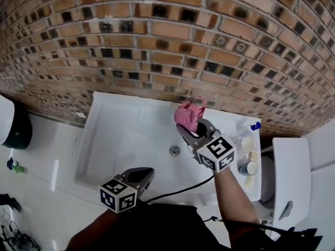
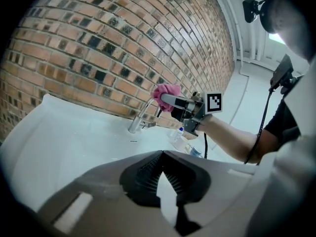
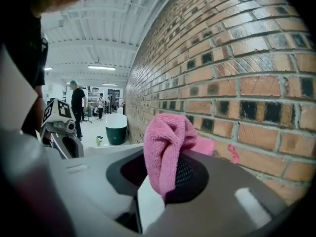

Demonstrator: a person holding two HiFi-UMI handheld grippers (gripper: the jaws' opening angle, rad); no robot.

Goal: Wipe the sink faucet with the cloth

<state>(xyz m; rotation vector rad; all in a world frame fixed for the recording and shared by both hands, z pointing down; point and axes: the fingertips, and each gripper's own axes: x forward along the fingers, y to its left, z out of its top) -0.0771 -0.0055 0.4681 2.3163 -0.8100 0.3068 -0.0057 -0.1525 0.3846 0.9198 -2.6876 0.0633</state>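
Filling the top half of the head view, a brick wall [image 1: 172, 41] ran behind a white sink [image 1: 120, 135] with its drain [image 1: 174, 150] near the middle of the basin. Glossy white floor [image 1: 47, 166] showed at lower left, and a dark green bin [image 1: 18, 129] with a white top stood at the left edge. The left side of the right gripper view showed a long hall with ceiling lights and people far off, too small to detail.

The right gripper [image 1: 188, 125] was just right of frame centre, jaws clamped on the pink cloth [image 1: 188, 114], which bunched up above the tips. In the left gripper view the cloth lay against the top of the chrome faucet [image 2: 139, 116], whose base stood on the sink's back ledge by the wall. In the head view, cloth and gripper covered most of the faucet.

The left gripper [image 1: 146, 174] was at lower centre by the sink's near edge, well apart from the faucet, its jaw tips together with nothing between them.

On the sink's right ledge stood a spray bottle [image 1: 248, 130] with a blue cap, with a small round container [image 1: 250, 167] below it in frame. A black cable [image 1: 178, 191] ran from the right gripper across the sink front. A white unit [image 1: 290, 166] stood at the right edge.
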